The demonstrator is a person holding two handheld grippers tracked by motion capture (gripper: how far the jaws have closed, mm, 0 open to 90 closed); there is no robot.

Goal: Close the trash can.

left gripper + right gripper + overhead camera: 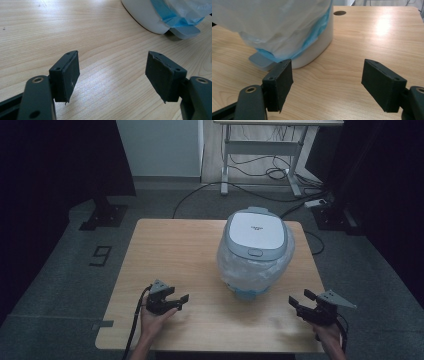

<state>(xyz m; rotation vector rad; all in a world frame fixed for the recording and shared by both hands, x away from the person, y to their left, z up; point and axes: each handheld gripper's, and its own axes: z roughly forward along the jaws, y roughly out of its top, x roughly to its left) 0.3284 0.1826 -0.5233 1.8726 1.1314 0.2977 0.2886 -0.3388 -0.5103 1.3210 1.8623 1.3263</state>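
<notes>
Readable: one large black numeral "9" [101, 255], marked on the grey carpeted floor left of the light wooden table [165, 250]. Small dark print on the grey-rimmed white lid [256, 233]: too small to read.

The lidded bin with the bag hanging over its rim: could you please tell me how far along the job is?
Already done: a translucent bag drapes over the pedal bin, and its lid is closed. In hand: nothing. The left gripper and right gripper rest near the table front edge, fingers apart and empty. Whatever handling of the bin is meant appears not yet begun.
</notes>
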